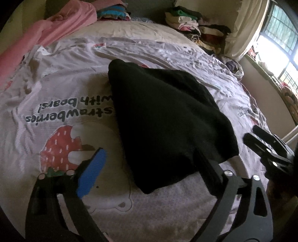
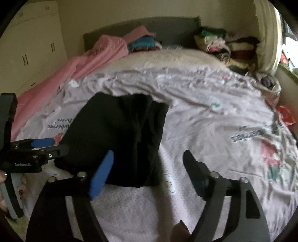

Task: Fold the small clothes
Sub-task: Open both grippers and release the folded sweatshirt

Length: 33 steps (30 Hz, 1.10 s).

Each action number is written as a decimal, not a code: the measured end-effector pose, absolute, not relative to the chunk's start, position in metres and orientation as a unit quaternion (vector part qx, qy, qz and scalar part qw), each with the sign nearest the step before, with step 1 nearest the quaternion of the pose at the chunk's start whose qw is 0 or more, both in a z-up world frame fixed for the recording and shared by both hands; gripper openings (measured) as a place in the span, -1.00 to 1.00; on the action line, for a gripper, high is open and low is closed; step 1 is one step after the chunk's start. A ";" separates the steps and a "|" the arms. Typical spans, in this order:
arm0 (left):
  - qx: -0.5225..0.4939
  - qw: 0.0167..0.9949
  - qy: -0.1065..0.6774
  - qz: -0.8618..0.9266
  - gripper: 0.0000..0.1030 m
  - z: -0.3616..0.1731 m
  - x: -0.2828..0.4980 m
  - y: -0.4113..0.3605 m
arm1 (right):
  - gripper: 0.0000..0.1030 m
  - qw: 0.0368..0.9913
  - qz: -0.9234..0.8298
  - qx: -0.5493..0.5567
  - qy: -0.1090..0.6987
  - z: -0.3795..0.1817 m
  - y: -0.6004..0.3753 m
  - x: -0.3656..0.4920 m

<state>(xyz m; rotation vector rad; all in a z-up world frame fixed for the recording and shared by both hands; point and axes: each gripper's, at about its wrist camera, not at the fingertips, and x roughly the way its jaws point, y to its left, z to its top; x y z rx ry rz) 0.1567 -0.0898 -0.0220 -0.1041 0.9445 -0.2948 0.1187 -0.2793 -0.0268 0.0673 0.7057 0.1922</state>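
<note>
Leftmost, against the wall, cream wardrobe doors (image 2: 26, 46) with dark handles. Next, along the bed's left edge, a long crumpled pink sheet (image 1: 55, 31), with a small stack of folded teal and striped clothes (image 1: 111, 14) at its far end. Spread over the mattress, a pale grey printed bedspread (image 1: 55, 83) showing a red strawberry, a white bear outline and dark lettering about strawberries and bears. Above the strawberry print, the left gripper (image 1: 148, 154), jaws spread wide, one ridged blue pad (image 1: 91, 173) clear of any cloth, the opposite dark finger right at the near corner of the clothing, which partly covers its tip; pads not pressing, nothing held. Lying in the middle of the bedspread, a soft, folded black garment (image 1: 163, 115), roughly rectangular, limp, with its near edge reaching between the left tool's fingers. Just right of that, the right gripper (image 2: 148, 154), likewise gaping wide, blue pad over the near right part of the dark cloth, other finger above bare bedspread; empty, gripping nothing. Further right, at the head of the bed, a loose heap of mixed clothes (image 1: 195, 24) in white, green, black and patterned fabrics. Beside the heap, a cream gathered curtain (image 1: 244, 31). Rightmost, a bright barred window (image 1: 283, 37).
</note>
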 end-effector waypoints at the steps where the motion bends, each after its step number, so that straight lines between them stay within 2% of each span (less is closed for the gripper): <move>1: -0.050 0.880 0.451 -0.142 0.74 -0.020 0.155 -0.089 | 0.61 0.938 0.088 0.030 0.335 -0.022 -0.279 0.112; 5: -0.052 0.885 0.440 -0.142 0.81 -0.010 0.148 -0.086 | 0.78 0.947 0.078 0.024 0.311 -0.008 -0.278 0.097; 11: -0.048 0.893 0.423 -0.143 0.81 0.006 0.133 -0.082 | 0.86 0.954 0.068 0.024 0.291 0.004 -0.274 0.078; 33: -0.030 0.912 0.385 -0.138 0.81 0.025 0.065 -0.058 | 0.91 0.960 0.070 0.028 0.270 0.009 -0.251 0.013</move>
